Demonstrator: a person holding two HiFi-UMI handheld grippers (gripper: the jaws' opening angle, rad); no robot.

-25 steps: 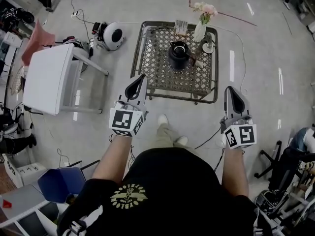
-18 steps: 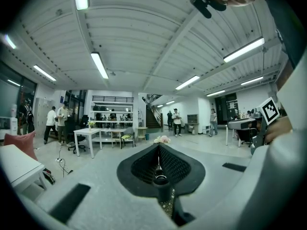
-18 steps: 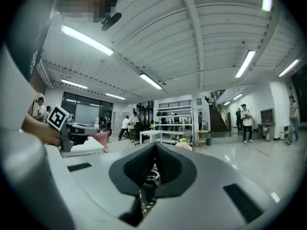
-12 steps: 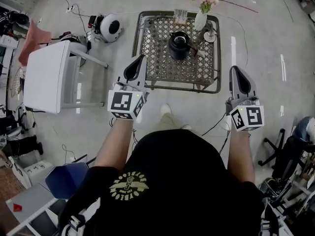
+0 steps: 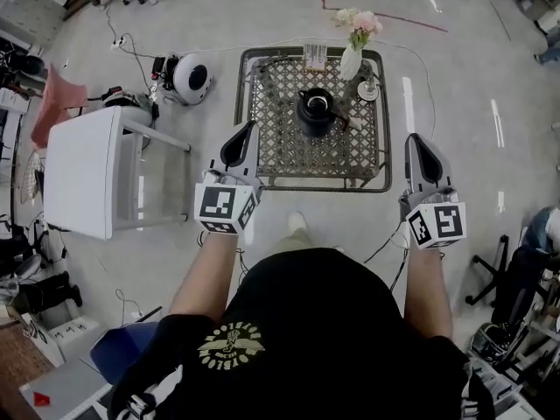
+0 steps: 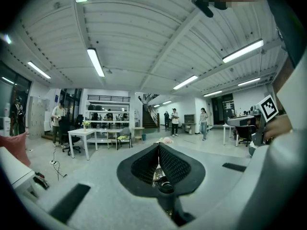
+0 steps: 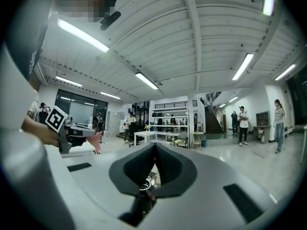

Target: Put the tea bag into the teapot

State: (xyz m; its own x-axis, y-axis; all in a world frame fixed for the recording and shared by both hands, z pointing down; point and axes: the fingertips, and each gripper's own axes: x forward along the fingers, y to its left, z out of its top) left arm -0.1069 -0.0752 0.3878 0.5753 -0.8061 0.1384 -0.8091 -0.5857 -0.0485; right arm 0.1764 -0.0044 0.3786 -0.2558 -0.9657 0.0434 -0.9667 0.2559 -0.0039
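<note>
A dark teapot (image 5: 316, 112) with its top open stands on the metal lattice table (image 5: 280, 160) ahead of me. A small pale item (image 5: 353, 122) lies just right of it; I cannot tell whether it is the tea bag. My left gripper (image 5: 248, 128) hovers above the table's near left corner, jaws together and empty. My right gripper (image 5: 413, 138) is held beyond the table's right edge, also shut with nothing in it. In the left gripper view the left gripper (image 6: 158, 146) points level across the hall, and in the right gripper view the right gripper (image 7: 155, 145) does the same.
On the table's far side stand a white vase with pink flowers (image 5: 353, 55), a small dish (image 5: 368, 87) and a card (image 5: 314, 55). A white side table (image 5: 83, 169) and a round white device (image 5: 190, 77) with cables are to the left. An office chair (image 5: 494, 274) is at right.
I have stepped toward the lattice table. Both grippers came forward with me, and the left one now overlaps the table's near left corner. Both stay shut.
</note>
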